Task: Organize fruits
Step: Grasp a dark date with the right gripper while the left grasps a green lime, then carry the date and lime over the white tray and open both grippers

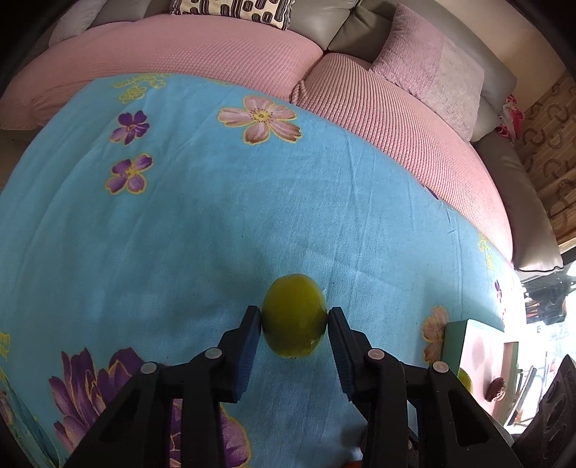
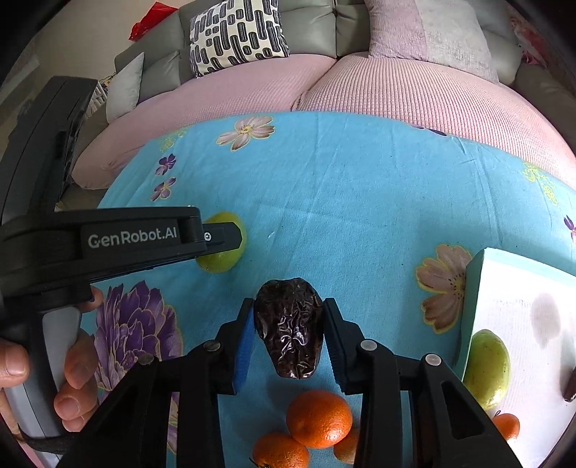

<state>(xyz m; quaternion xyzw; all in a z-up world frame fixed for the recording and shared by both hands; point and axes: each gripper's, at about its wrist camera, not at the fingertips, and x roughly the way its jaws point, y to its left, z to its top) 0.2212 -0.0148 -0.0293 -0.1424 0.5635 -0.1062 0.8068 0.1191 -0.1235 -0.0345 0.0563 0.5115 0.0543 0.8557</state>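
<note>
A pink-covered sofa (image 1: 201, 61) with a black-and-white patterned cushion (image 2: 235, 34) and a mauve cushion (image 1: 428, 72) is seen behind the surface (image 1: 223, 216), which is draped in a blue floral cloth. A white tray with a teal rim (image 2: 471, 298) is seen at the right edge of the surface; a green fruit (image 2: 487, 367) lies inside it against the near rim, with part of an orange (image 2: 507, 424) just below it and a dark item cut off at the frame edge, too little shown to identify. The left gripper (image 1: 293, 320) is seen low over the cloth, its blue pads pressed against both sides of a green lime (image 1: 293, 316); whether the lime rests on the cloth or is lifted cannot be told. In the right wrist view the left gripper's black body is seen side-on, marked GenRobot.AI, its handle held by a hand (image 2: 43, 370). The right gripper (image 2: 287, 331) is placed around a dark wrinkled date (image 2: 289, 329), pads touching or nearly touching both flanks; firm contact cannot be confirmed. Three oranges (image 2: 318, 417) are clustered on the cloth just below the date, touching one another, partly hidden by the right gripper's linkage.
</note>
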